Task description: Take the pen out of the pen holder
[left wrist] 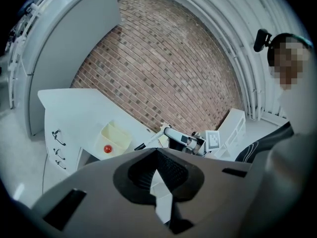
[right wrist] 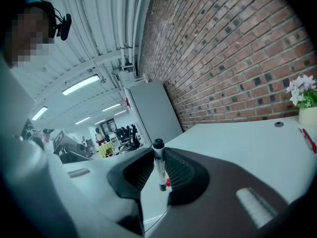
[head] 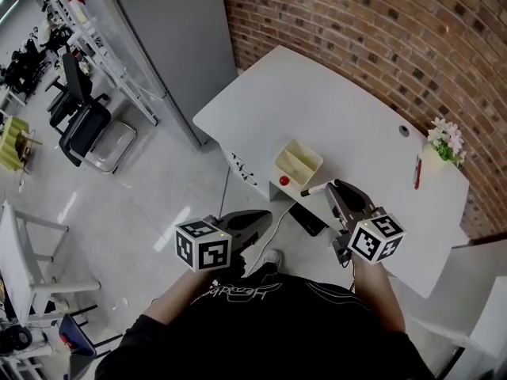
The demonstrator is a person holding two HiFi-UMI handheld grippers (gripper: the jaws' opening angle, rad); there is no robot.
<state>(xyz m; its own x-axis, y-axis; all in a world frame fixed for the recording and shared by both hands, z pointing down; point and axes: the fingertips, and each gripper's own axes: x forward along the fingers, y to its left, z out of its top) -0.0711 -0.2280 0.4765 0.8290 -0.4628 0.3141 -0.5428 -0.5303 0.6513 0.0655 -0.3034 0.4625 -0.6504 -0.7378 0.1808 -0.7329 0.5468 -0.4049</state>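
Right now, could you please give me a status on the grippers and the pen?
Right gripper shut on pen. Left gripper shut, empty. Pen clear of pen holder. Red ball beside it, not in the way.

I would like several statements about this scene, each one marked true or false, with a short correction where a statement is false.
1. The right gripper is shut on a white pen. True.
2. The left gripper holds a second pen. False: nothing is between its jaws.
3. A red pen lies on the table near the flower pot. True.
4. The pen holder lies on the floor. False: it stands on the table.
5. The white pen is still inside the pen holder. False: it is outside, in the right gripper.
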